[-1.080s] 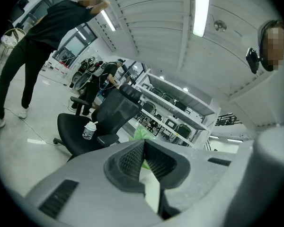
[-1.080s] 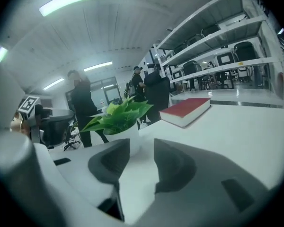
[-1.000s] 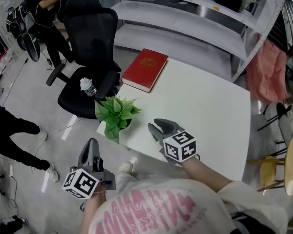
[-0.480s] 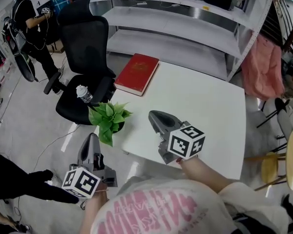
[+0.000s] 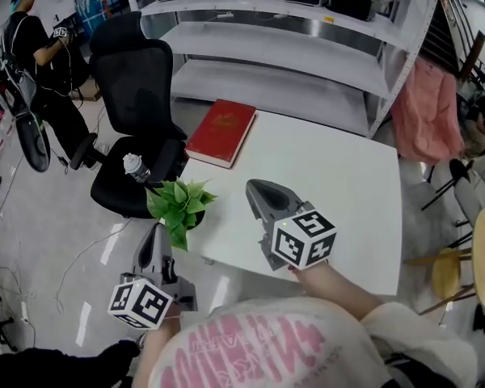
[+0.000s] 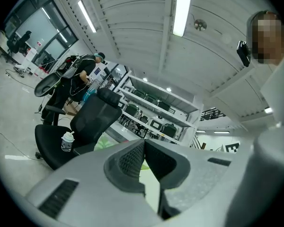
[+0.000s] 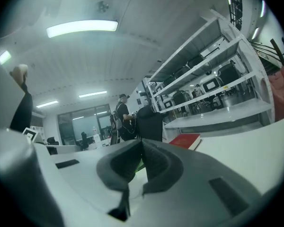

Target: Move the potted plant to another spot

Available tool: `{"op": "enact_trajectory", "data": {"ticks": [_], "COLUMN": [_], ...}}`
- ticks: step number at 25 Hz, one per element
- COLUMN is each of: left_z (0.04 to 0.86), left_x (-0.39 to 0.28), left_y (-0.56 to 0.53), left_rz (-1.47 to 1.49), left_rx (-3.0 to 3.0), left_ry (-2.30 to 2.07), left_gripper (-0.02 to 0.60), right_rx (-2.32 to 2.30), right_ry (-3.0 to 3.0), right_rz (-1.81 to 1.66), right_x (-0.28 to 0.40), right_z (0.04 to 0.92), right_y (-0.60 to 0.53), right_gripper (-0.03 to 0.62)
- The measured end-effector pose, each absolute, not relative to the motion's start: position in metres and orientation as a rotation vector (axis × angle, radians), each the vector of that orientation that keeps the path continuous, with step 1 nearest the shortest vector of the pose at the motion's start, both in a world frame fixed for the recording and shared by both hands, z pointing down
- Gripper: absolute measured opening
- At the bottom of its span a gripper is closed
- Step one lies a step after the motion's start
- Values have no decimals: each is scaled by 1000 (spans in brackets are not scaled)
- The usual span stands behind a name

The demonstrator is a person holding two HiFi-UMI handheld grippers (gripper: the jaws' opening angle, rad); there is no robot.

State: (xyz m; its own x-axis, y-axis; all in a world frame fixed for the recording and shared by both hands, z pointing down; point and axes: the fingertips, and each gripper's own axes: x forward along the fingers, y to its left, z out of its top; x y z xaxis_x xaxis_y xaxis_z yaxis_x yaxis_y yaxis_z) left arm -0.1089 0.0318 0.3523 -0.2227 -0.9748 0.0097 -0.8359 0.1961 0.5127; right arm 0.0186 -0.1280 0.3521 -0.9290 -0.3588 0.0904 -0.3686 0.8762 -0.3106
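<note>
seeing right gripper close its jaws on nothing, right of the potted plant | left gripper pinched shut, empty, nearer | plant unmoved at the table near-left corner | i read it as just placed or awaiting pickup

Red book on table — chair beside

left tongs tip to tip, black office chair beyond
</note>
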Motion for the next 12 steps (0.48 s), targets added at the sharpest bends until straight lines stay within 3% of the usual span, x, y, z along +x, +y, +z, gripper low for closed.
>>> {"op": "enact_trajectory", "data": {"ticks": [12], "left_z": [362], "left_x": [-112], "left_y": [36], "left_rz": [-583], "left_rx": [1695], "left_ry": [-2134], "left_gripper": [3], "right_rx": [575], "right_ry": [-2945], "right_rz": [495], "right_x": [18], "right_z": [378], "right_y": [-124], "right_gripper": [8]}}
